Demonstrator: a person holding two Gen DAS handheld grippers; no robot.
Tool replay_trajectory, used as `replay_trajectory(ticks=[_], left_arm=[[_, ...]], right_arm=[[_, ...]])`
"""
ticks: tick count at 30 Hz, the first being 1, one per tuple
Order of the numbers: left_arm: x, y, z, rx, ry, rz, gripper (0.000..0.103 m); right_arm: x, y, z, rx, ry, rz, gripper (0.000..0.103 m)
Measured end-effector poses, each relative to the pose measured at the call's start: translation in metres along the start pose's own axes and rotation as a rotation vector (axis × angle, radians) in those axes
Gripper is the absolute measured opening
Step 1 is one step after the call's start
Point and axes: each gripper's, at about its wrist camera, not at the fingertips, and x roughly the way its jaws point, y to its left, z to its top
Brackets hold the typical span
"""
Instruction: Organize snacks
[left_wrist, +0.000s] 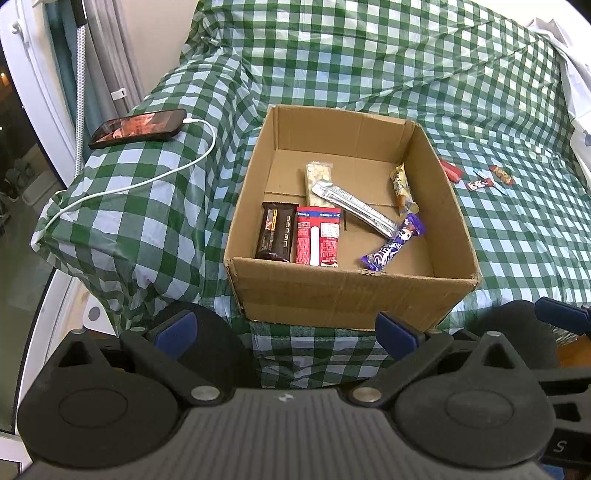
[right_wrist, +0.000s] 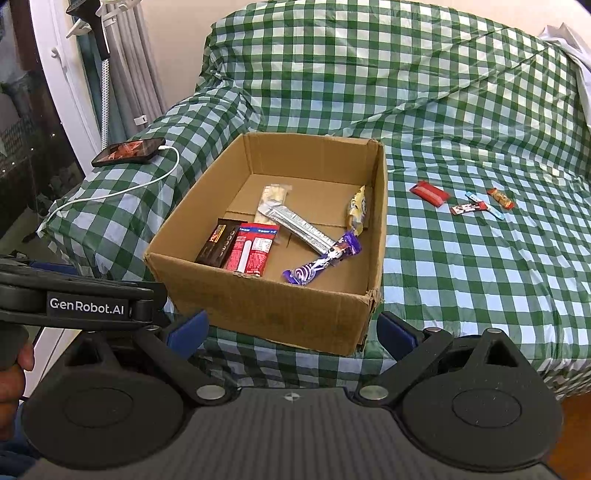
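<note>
An open cardboard box (left_wrist: 343, 295) (right_wrist: 266, 306) sits on a green checked cloth. Inside lie several snacks: a dark brown bar (left_wrist: 275, 230) (right_wrist: 218, 243), a red pack (left_wrist: 318, 236) (right_wrist: 253, 249), a silver bar (left_wrist: 356, 208) (right_wrist: 301, 225), a purple wrapper (left_wrist: 393, 245) (right_wrist: 321, 260) and a yellow packet (left_wrist: 400, 188) (right_wrist: 357, 210). Outside to the right lie a red wrapper (left_wrist: 451, 170) (right_wrist: 430, 192) and small snacks (left_wrist: 480, 182) (right_wrist: 471, 207) (right_wrist: 500, 198). My left gripper (left_wrist: 286, 332) and right gripper (right_wrist: 291, 330) are open and empty, just before the box's near wall.
A phone (left_wrist: 138, 127) (right_wrist: 129, 150) on a white cable (left_wrist: 147, 177) lies on the covered armrest at the left. The left gripper's body (right_wrist: 77, 301) shows at the left of the right wrist view. Curtains and a window frame stand at far left.
</note>
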Motion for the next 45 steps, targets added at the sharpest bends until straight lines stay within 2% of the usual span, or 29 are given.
replay_trajectory(ticks=[16,27,35,40,45], left_arm=[[0.01,-0.012,0.008,0.036,0.016,0.012,0.103],[0.022,-0.05,0.035,0.104,0.034,0.009,0.103],[0.034,-0.091,0.069,0.207,0.024,0.036,0.103],[0.051,-0.139,0.104,0.268,0.024,-0.014,0.103],[0.087,-0.203,0.15,0.316,0.041,-0.062,0.103]], right_arm=[[0.008,-0.01,0.001,0.034,0.016,0.01,0.098],[0.013,-0.051,0.003,0.135,-0.013,0.003,0.1],[0.02,-0.119,0.009,0.299,-0.067,-0.087,0.1],[0.024,-0.182,0.017,0.38,-0.106,-0.195,0.1],[0.037,-0.244,0.029,0.421,-0.12,-0.283,0.1]])
